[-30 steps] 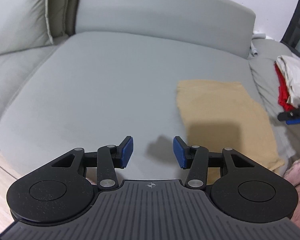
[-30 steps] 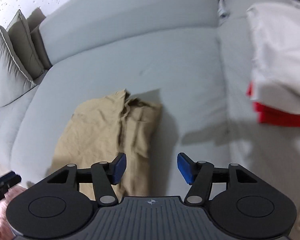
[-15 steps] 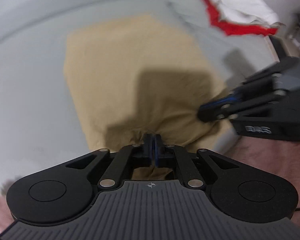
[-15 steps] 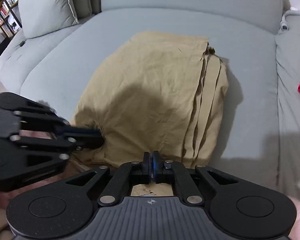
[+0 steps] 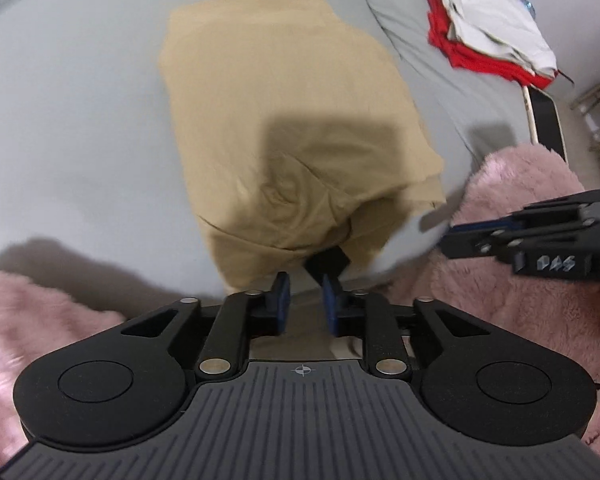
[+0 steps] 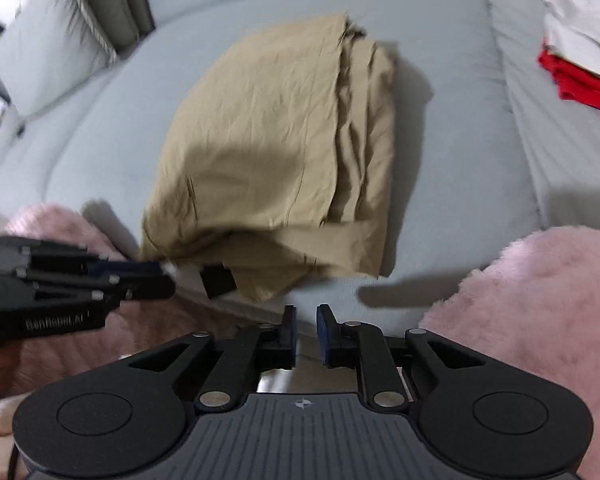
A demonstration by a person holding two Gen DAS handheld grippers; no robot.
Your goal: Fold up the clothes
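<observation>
Jaws of the left gripper [image 5: 303, 300] and right gripper [image 6: 304, 330] are opening, empty, narrowly parted; the folded tan cotton garment [image 6: 276, 152] should be regripped at its near hem corners.

— What do your grippers look like?

— My left gripper [image 5: 304, 300] is matt black plastic with blue pads on the fingers [image 5: 281, 300]. Silver screws sit at the linkage pivots behind them, round discs flank a ribbed grey plate, and a small crosshair mark sits centred behind the fingers.

— And the other?

— My right gripper [image 6: 305, 330] is built the same. Seen side-on, each body bears pale lettering.

— What are you wearing?

— Fluffy pink clothing [image 6: 540, 300], either side of the fingers.
</observation>
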